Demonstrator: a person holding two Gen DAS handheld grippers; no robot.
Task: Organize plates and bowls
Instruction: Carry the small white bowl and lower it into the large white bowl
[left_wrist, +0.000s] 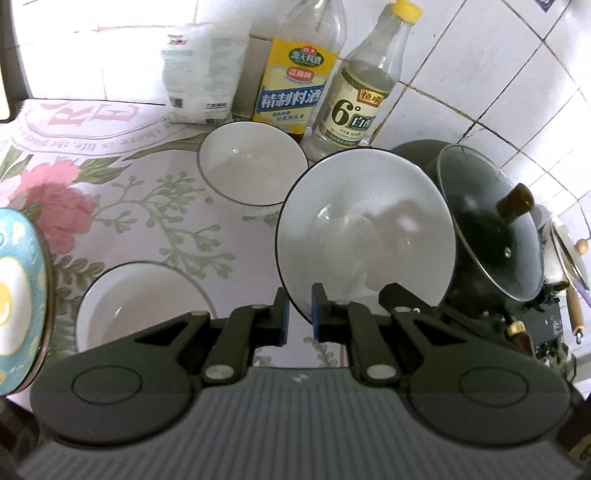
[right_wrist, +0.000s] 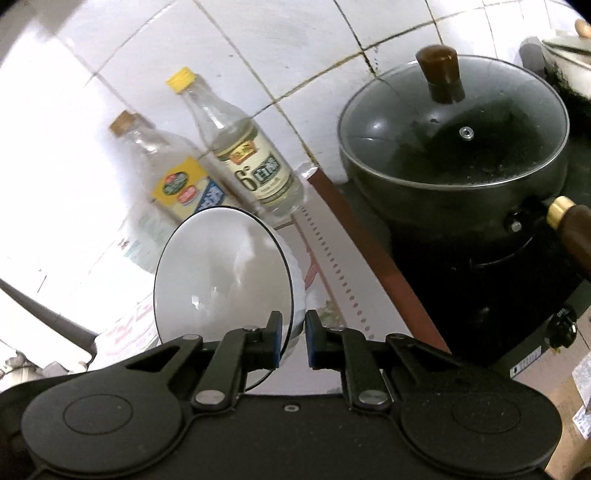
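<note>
In the left wrist view my left gripper (left_wrist: 300, 314) is shut on the near rim of a white bowl with a thin dark rim (left_wrist: 365, 236). That bowl hangs tilted above the floral tablecloth (left_wrist: 122, 192). Two more white bowls rest on the cloth, one at the back (left_wrist: 253, 166) and one near the front left (left_wrist: 144, 299). A teal plate with a white and yellow pattern (left_wrist: 18, 295) shows at the left edge. In the right wrist view my right gripper (right_wrist: 293, 332) is shut on the rim of another white bowl (right_wrist: 221, 273), held tilted above the table.
Two glass bottles (left_wrist: 295, 74) (left_wrist: 365, 88) and a white bag (left_wrist: 199, 70) stand against the tiled wall behind the bowls. A black pot with a glass lid (right_wrist: 454, 147) sits on a stove to the right, its wooden handle (right_wrist: 572, 229) sticking out.
</note>
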